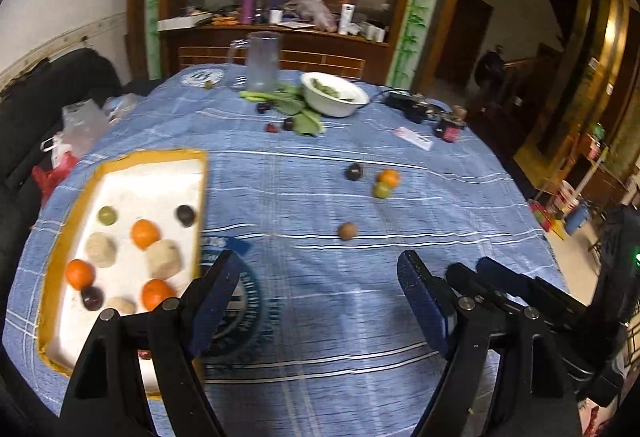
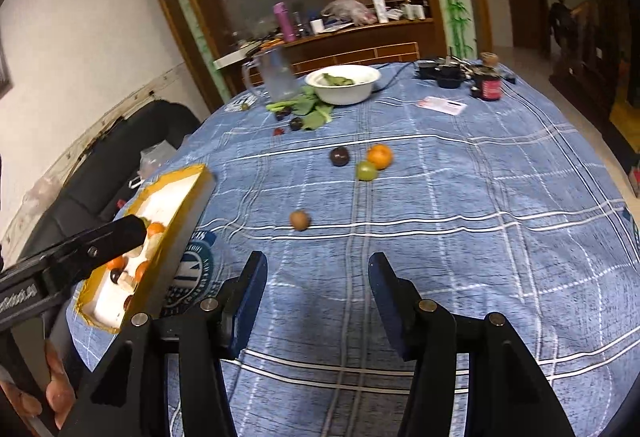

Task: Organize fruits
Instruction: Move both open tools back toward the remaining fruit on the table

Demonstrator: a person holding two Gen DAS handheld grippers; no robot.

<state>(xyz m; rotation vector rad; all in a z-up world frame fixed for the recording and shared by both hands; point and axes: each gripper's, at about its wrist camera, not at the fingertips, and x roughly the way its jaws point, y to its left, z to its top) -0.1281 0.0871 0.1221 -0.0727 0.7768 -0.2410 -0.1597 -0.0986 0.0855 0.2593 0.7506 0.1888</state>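
White bowl (image 2: pixel 343 84), leaves (image 2: pixel 310 113), jug (image 2: pixel 276 75) behind loose fruit (image 2: pixel 379 156)

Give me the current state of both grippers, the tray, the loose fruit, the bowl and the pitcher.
left gripper: open, empty, above the cloth.
right gripper: open, empty.
tray: holds several fruits.
orange: loose on the cloth, touching the green fruit.
dark fruit: loose, apart.
brown fruit: loose, alone.
white bowl: upright, greens inside.
pitcher: upright.
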